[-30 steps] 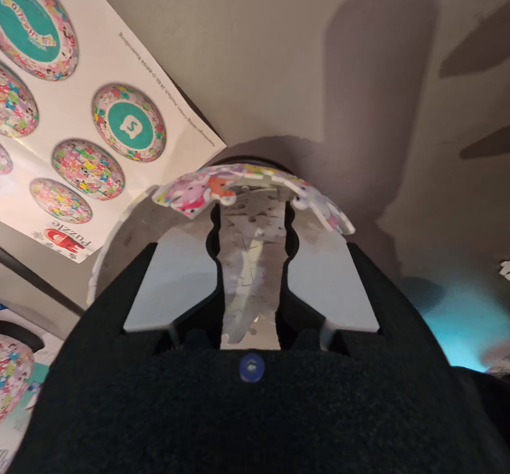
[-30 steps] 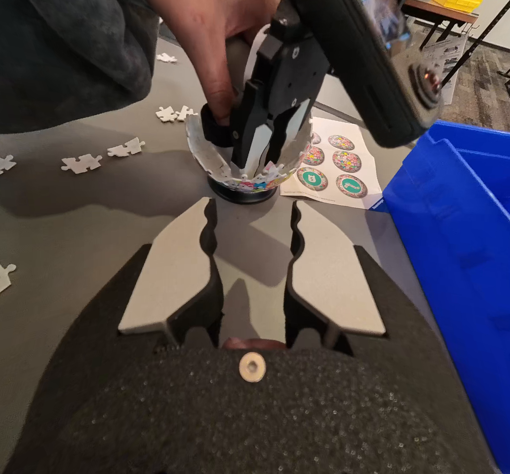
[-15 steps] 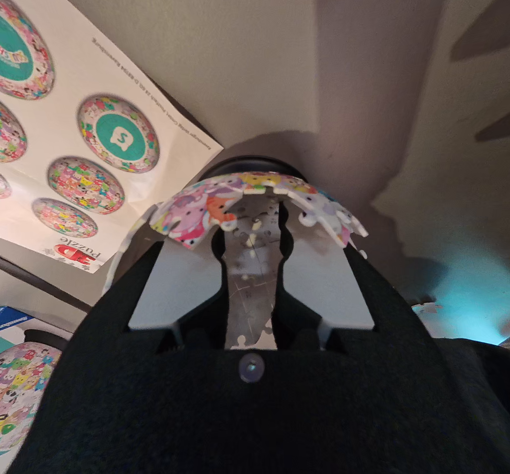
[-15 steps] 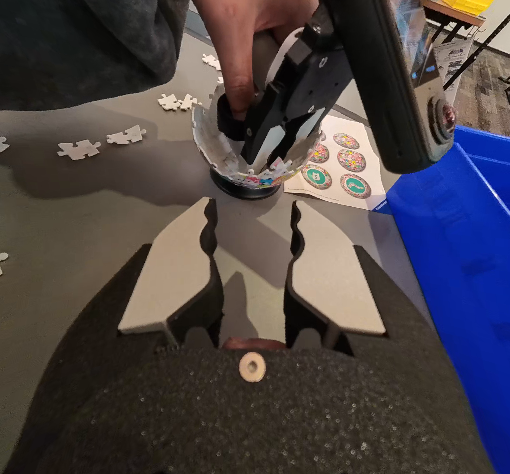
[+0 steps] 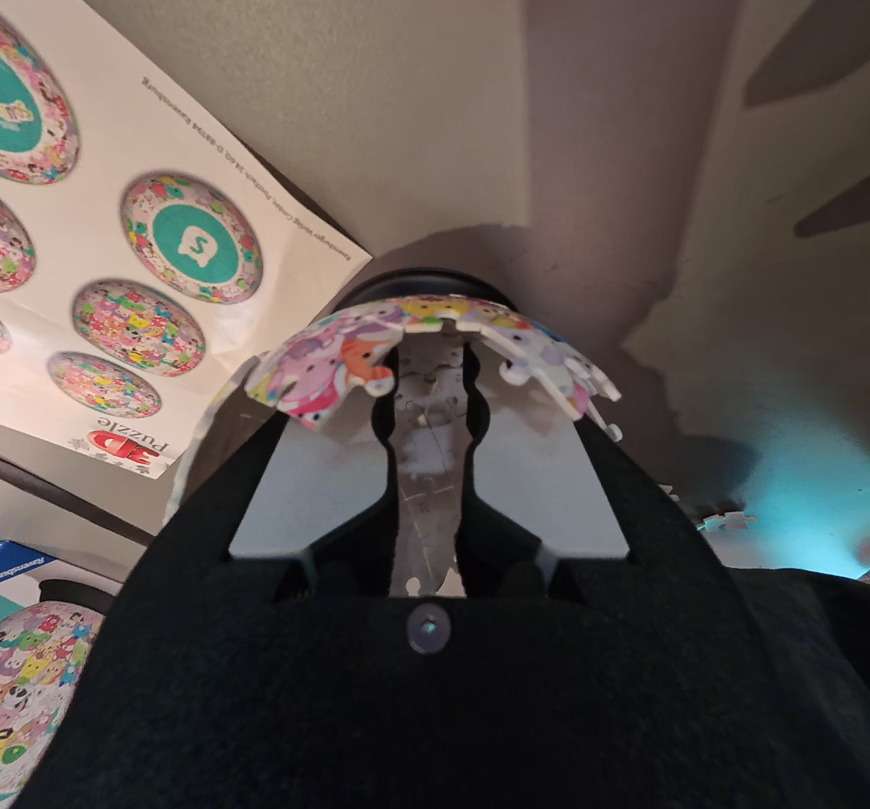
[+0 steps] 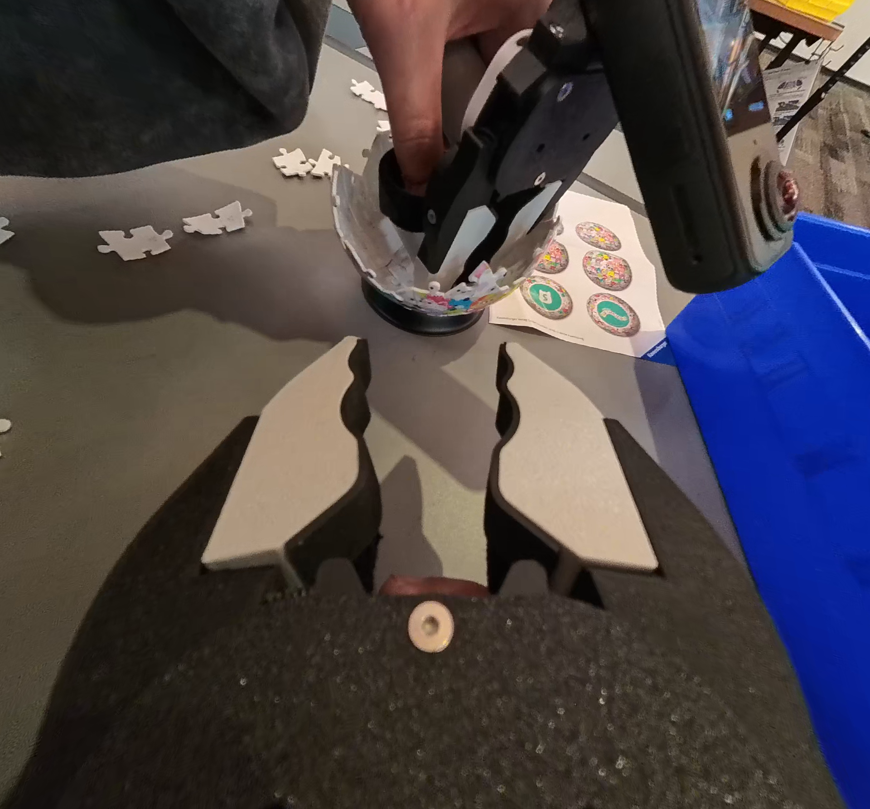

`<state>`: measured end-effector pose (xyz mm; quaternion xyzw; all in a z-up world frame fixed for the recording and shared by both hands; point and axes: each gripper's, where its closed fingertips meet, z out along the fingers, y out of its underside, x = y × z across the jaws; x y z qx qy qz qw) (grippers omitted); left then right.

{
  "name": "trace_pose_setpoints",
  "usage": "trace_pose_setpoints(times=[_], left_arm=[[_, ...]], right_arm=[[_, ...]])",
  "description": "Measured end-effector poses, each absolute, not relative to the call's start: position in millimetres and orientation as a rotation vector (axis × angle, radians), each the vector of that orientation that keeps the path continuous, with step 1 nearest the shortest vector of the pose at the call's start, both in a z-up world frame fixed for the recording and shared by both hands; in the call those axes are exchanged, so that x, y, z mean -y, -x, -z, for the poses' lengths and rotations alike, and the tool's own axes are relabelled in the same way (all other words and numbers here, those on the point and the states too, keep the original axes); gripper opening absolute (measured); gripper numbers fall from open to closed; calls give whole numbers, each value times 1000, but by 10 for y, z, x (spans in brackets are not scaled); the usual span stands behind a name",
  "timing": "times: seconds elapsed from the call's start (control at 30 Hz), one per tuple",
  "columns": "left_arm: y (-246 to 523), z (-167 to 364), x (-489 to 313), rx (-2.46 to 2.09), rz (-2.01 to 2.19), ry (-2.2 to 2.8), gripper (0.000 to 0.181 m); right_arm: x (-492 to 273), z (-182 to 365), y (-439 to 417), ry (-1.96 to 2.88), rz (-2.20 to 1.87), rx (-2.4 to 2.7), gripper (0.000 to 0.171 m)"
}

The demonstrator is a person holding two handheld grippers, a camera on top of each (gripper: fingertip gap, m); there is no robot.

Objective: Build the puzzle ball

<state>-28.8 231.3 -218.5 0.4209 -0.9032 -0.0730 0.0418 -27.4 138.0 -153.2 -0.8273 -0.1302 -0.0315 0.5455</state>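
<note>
Right gripper (image 6: 430,402) parted and empty above the grey table (image 6: 117,400); left gripper (image 5: 430,376) down inside the puzzle ball.

Beyond the right gripper, the half-built puzzle ball (image 6: 400,268) sits as an open bowl on its black stand (image 6: 421,318), with the left gripper's narrowly spaced tips against the inner wall; whether they pinch anything cannot be told. The shell looks light, thin and liable to spring apart: best gripped at the rim or stand. Loose pieces (image 6: 134,242), the leaflet (image 6: 598,282) and a blue bin (image 6: 777,409) lie farther off.
</note>
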Motion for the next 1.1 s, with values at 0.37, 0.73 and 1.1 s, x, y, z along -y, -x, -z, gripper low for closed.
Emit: trace_pose_setpoints(times=[0.37,0.73,1.1], left_arm=[[282,2175,-2349,2790,229,-1317,40],[280,2201,-2341,2778,282,-1245,26],[296,2188,-2288,2817,238,-1231,18]], right_arm=[[-1379,1556,290,1972,80,327,52],[-1378,1574,310,1979,84,344,52],[-1377,1579,310,1982,87,349,52]])
